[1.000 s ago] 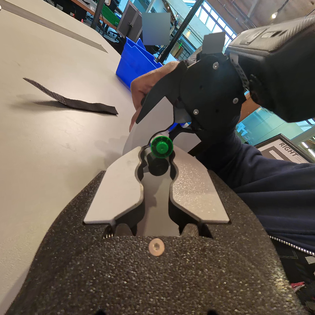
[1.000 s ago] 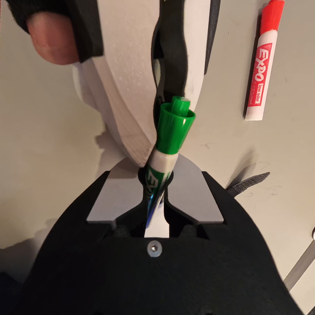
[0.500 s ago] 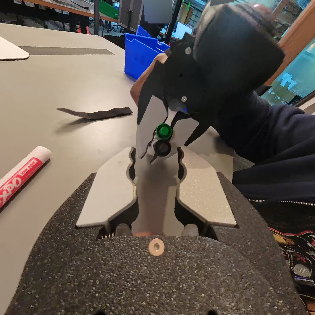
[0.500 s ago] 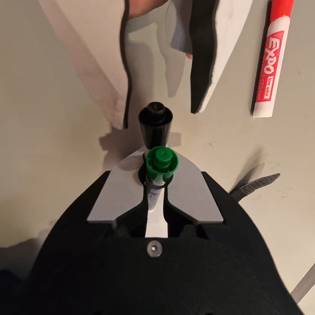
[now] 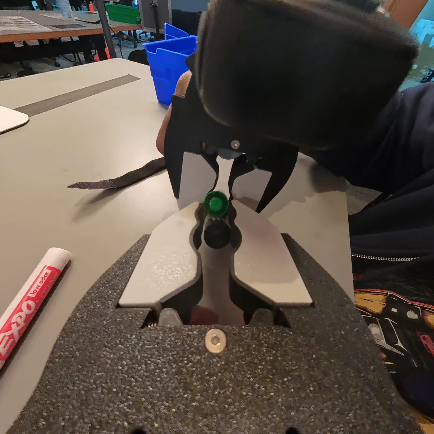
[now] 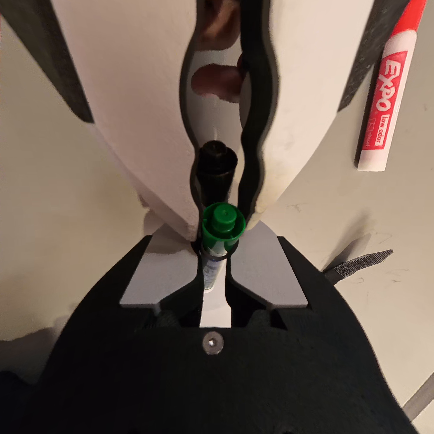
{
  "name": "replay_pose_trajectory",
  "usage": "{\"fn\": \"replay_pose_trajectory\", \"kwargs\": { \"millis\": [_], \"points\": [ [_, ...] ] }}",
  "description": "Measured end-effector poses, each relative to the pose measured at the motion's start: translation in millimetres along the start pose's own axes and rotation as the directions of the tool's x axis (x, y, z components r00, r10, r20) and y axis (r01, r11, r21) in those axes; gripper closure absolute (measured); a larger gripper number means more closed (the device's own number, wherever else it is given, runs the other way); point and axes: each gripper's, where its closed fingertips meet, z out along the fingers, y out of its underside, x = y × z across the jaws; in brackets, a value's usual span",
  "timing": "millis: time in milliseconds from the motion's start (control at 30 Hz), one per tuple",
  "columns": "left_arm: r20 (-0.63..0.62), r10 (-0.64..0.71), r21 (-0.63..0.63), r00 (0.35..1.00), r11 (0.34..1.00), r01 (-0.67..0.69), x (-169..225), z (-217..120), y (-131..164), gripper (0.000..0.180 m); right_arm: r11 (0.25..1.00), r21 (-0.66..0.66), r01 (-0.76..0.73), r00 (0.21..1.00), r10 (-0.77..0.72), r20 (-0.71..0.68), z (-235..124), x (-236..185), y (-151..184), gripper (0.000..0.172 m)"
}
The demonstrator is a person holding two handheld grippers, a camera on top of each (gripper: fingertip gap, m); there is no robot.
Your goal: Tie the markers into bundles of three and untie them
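Note:
In the right wrist view my right gripper (image 6: 217, 244) is shut on a green marker (image 6: 222, 225), which points straight out from the pads and has a thin black band round its barrel. A black marker (image 6: 215, 164) lies just beyond it. My left gripper (image 5: 215, 209) faces the right one head-on. Its fingers (image 6: 145, 117) are closed round the black marker's cap (image 5: 216, 234), with the green cap (image 5: 216, 204) just past its tips. A red marker (image 5: 30, 303) lies loose on the table and also shows in the right wrist view (image 6: 385, 94).
A black hook-and-loop strap (image 5: 117, 180) lies on the grey table (image 5: 70, 223), also seen in the right wrist view (image 6: 359, 260). A blue bin (image 5: 169, 68) stands at the far edge. A person's sleeve (image 5: 387, 164) is on the right.
My left gripper opened and drew back from the markers, then moved in again and closed round the black marker's cap. My right gripper kept its hold on the green marker.

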Motion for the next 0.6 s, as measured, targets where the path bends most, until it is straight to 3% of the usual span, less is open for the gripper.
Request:
{"fn": "replay_pose_trajectory", "kwargs": {
  "millis": [400,600],
  "points": [
    [0.022,-0.017,0.057,1.000,0.998,0.016,1.1,-0.8,-5.3,0.162,1.000,0.015,0.004,1.000,-0.003,-0.019,-6.7,-1.6,-4.8,0.157],
    [0.020,-0.111,0.111,0.994,0.988,0.108,-6.3,-8.0,-10.0,0.162,0.999,0.047,-0.012,0.996,0.016,-0.089,-13.5,9.6,-8.0,0.157]
  ]
}}
